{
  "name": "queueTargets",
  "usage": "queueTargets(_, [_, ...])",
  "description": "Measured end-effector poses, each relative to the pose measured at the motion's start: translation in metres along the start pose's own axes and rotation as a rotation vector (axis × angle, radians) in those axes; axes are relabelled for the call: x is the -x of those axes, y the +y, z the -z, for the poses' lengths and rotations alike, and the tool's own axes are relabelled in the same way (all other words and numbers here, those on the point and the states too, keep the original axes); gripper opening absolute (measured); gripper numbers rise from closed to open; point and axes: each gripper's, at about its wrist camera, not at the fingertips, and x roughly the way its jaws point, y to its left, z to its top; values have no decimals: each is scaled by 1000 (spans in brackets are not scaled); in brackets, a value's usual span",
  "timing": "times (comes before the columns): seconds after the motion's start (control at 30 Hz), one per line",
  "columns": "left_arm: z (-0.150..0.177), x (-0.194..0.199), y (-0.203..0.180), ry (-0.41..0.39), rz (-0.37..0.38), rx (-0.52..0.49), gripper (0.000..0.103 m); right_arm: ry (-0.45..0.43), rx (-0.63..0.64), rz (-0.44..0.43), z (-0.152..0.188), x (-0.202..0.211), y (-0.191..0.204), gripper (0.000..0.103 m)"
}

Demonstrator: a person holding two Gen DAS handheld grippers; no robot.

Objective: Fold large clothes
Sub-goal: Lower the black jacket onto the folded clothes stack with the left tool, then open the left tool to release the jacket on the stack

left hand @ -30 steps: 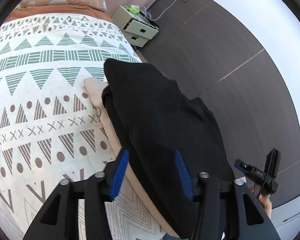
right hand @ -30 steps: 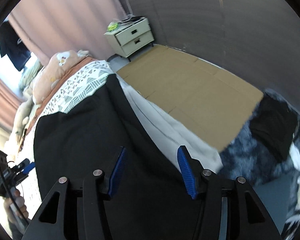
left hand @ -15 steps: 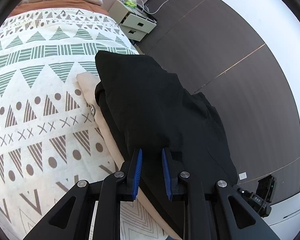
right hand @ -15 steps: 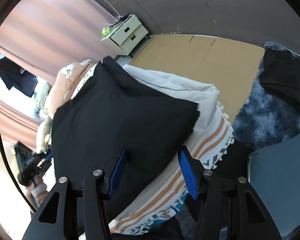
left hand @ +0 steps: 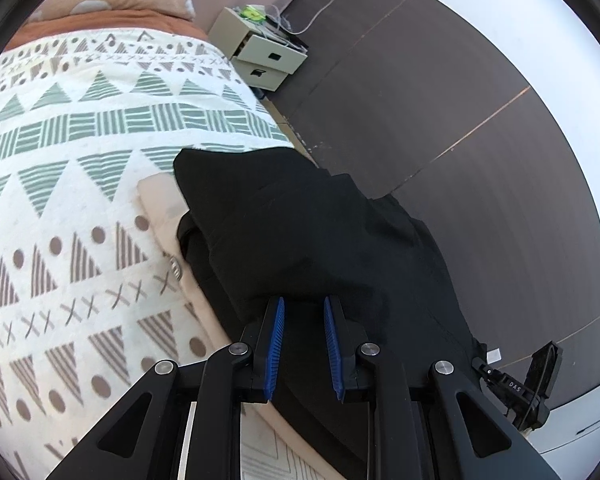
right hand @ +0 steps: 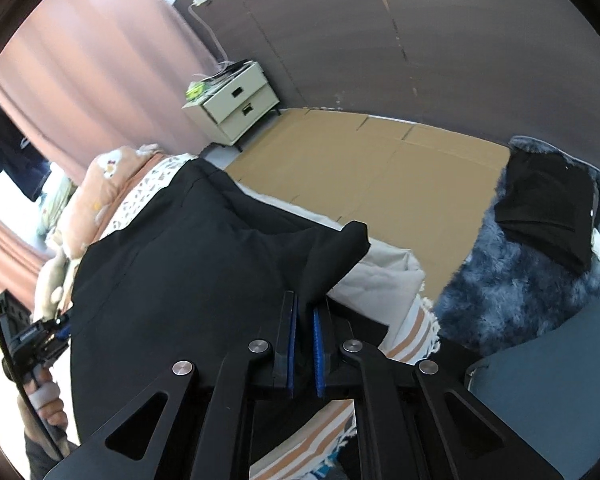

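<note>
The black garment lies on the bed, along its edge, draped over a beige cloth on the patterned cover. From the left wrist view it fills the centre and runs down toward 5 o'clock.

The left gripper is clamped on a fold of the garment at its near hem, its blue pads pressing into the cloth.

The right gripper has just been closing and now pinches a thin edge of the same garment; the jaws stand almost together with black cloth between them. A corner of the garment sticks out at 1 o'clock from that grip, over a white quilt.

In the right wrist view a hand with the other gripper shows at 8 o'clock. A nightstand stands at 11 o'clock, cardboard covers the floor, and a fluffy rug at 3 o'clock carries another black cloth.
</note>
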Motion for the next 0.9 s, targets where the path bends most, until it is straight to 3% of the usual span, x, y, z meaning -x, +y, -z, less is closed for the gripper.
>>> queueTargets(0.13, [-7, -3, -14, -6, -45, -58, 22, -11, -54, -3, 4, 7, -11, 7])
queueTargets(0.23, [-8, 4, -16, 13, -34, -45, 22, 14, -81, 12, 8, 12, -16, 8])
queueTargets(0.4, [-3, 21, -8, 69, 18, -3, 27, 8, -79, 47, 14, 33, -13, 26])
queueTargets(0.47, [3, 34, -10, 70, 26, -15, 48, 3, -76, 38, 17, 43, -11, 43])
queueTargets(0.57, [14, 64, -14, 33, 13, -41, 75, -12, -59, 35, 24, 61, -3, 49])
queueTargets(0.7, [24, 106, -18, -7, 16, -62, 80, -22, -53, 27, 33, 84, 7, 53])
queueTargets(0.77, [28, 125, -23, -21, 11, -76, 81, -36, -39, 26, 39, 98, 15, 70])
queueTargets(0.9, [39, 162, -33, -63, 6, -114, 83, -56, -23, 7, 47, 123, 27, 85])
